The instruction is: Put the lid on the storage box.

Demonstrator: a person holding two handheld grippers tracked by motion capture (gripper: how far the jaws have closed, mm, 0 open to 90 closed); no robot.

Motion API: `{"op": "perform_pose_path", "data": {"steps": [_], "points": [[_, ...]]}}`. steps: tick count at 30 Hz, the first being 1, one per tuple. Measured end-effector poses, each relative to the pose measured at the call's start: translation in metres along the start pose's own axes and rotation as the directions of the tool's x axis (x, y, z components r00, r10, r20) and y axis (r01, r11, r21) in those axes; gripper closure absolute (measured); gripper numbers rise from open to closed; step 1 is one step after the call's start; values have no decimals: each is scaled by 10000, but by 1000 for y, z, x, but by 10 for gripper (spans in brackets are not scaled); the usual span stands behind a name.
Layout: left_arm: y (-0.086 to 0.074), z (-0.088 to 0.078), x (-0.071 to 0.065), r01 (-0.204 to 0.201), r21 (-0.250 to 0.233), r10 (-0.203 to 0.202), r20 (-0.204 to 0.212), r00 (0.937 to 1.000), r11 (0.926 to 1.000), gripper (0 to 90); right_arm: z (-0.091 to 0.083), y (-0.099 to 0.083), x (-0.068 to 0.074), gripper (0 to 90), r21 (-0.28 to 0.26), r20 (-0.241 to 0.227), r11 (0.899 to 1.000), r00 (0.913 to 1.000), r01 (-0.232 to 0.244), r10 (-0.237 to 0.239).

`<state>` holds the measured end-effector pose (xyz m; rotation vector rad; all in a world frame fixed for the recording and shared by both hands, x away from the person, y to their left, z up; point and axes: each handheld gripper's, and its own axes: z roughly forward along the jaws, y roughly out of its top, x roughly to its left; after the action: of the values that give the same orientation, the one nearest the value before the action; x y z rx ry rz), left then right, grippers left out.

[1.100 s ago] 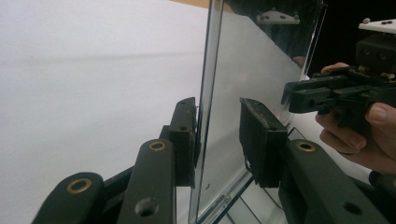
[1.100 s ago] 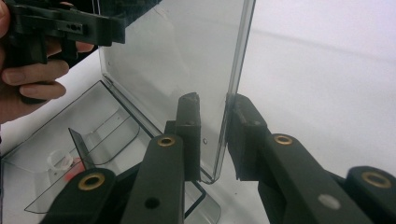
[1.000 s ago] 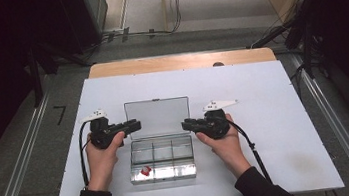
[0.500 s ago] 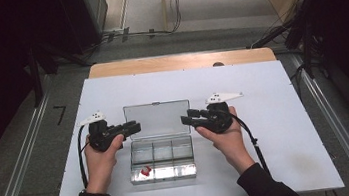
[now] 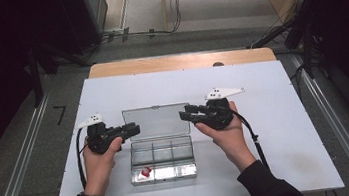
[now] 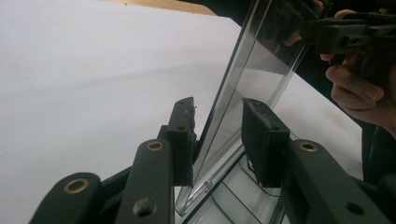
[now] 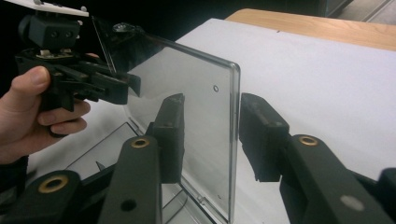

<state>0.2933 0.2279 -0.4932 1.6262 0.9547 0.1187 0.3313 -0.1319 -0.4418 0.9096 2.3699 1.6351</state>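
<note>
A clear compartment box [image 5: 164,179] sits on the white table between my hands, its lid [image 5: 158,122] standing up. A small red piece [image 5: 145,172] lies in the front left compartment. My left gripper [image 5: 136,129] is at the lid's left edge; in the left gripper view the lid [image 6: 252,79] runs between the jaws of this gripper [image 6: 218,135], with a gap to the right pad [image 6: 261,140]. My right gripper [image 5: 183,114] straddles the lid's right edge [image 7: 233,140]. Its jaws [image 7: 212,135] have just been closing, and space still shows on both sides of the edge.
The white tabletop [image 5: 277,130] spreads wide around the box, with a wooden strip [image 5: 183,61] along its far edge. Metal rails [image 5: 15,173] run down both sides of the table. A cable trails from each gripper toward the person's sleeves.
My right gripper has risen a little along the lid's right edge, and its jaws stand wider than a second ago. The left hand has stayed put.
</note>
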Motion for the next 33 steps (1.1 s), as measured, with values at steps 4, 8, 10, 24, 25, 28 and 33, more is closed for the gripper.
{"op": "perform_pose_path", "data": {"steps": [4, 8, 10, 24, 25, 28, 33], "points": [[-1, -1, -1, -85, -12, 85, 29, 10000, 10000, 651, -1, 1, 3, 630, -8, 53, 9999, 9999, 138, -138], [-1, -1, -2, -211, 34, 211, 17, 9998, 9998, 646, -2, 0, 4, 670, 13, 143, 9998, 9997, 217, -218], [-1, -1, -2, -245, 28, 245, 21, 9997, 9997, 643, -2, -1, 5, 689, 18, 153, 9998, 9997, 215, -215], [-1, -3, -5, -317, 83, 317, -45, 9995, 9995, 607, -5, -5, 8, 702, -130, 76, 9997, 9997, 221, -220], [0, -4, -6, -323, 81, 324, -93, 9994, 9994, 588, -6, -5, 9, 701, -127, 105, 9996, 9996, 250, -249], [0, -8, -8, -395, 111, 399, -427, 9983, 9992, 562, -7, -6, 11, 699, -144, 115, 9995, 9995, 284, -283], [-3, -23, -8, -319, 77, 323, -626, 9975, 9995, 566, -9, -8, 13, 696, -129, 96, 9993, 9994, 347, -346]]}}
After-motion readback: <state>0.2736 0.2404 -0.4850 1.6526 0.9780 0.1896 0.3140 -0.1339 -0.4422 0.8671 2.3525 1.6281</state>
